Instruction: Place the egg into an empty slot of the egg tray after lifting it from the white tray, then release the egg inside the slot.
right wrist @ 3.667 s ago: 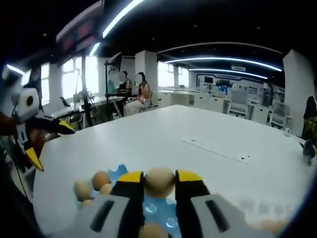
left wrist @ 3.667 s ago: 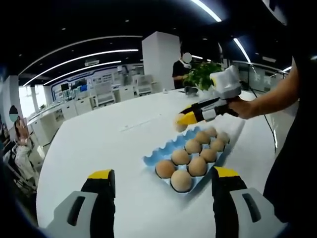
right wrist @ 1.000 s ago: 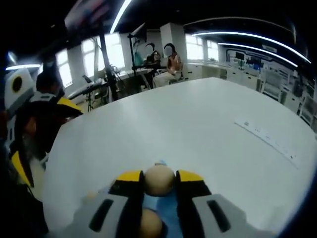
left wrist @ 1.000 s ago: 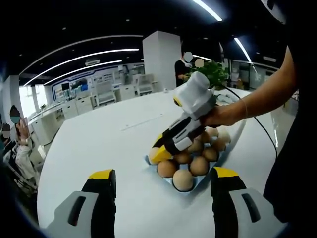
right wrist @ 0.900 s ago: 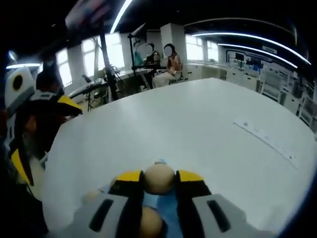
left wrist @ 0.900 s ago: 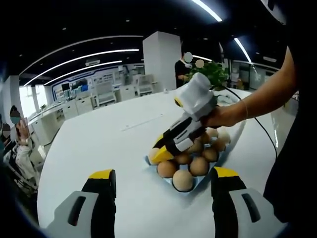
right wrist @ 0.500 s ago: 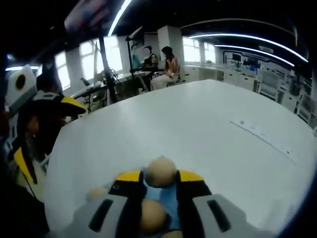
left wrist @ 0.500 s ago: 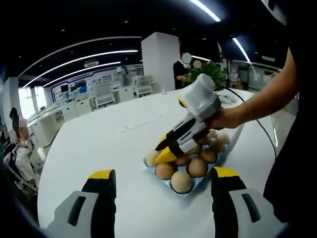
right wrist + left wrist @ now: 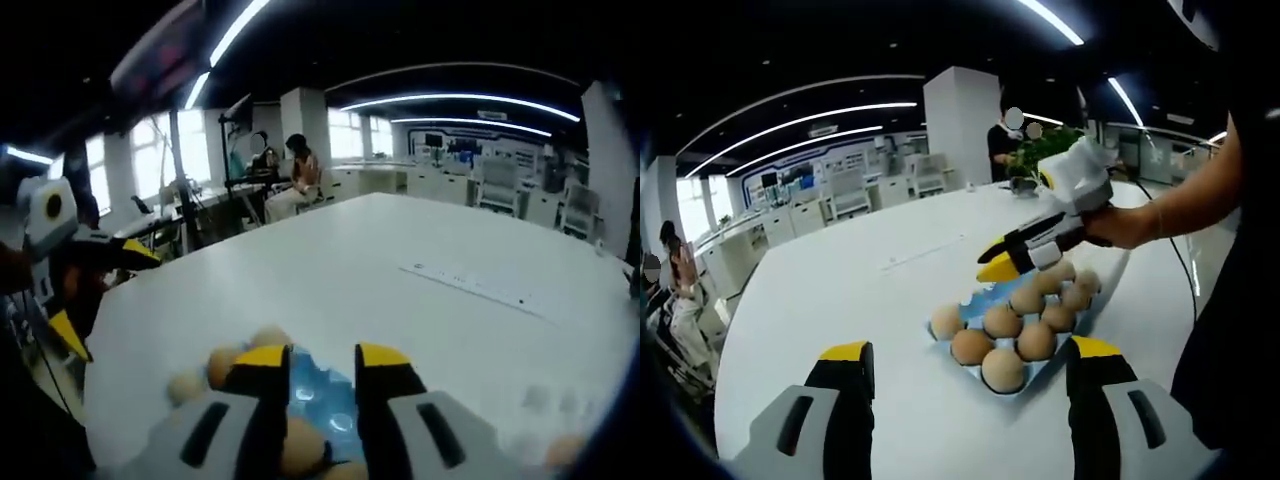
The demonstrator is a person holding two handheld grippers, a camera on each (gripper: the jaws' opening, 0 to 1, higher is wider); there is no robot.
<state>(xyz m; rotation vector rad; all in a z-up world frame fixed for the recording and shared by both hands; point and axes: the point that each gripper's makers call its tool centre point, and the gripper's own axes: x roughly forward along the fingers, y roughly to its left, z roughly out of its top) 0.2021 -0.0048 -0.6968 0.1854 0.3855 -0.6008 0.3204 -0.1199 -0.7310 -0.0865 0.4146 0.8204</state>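
Egg [image 9: 945, 321] in egg tray [image 9: 985, 297]; right claw [image 9: 998, 262] above, empty.

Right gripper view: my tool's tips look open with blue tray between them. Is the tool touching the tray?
Observer: No. In the left gripper view the right tool hangs above the egg tray, open and empty.
Operator: Is there an egg in the tray's end corner slot?
Observer: Yes. An egg sits in that corner slot, apart from the right tool.
Operator: And the left tool?
Observer: The left tool is open with nothing in it, low over the table, short of the tray's near end.
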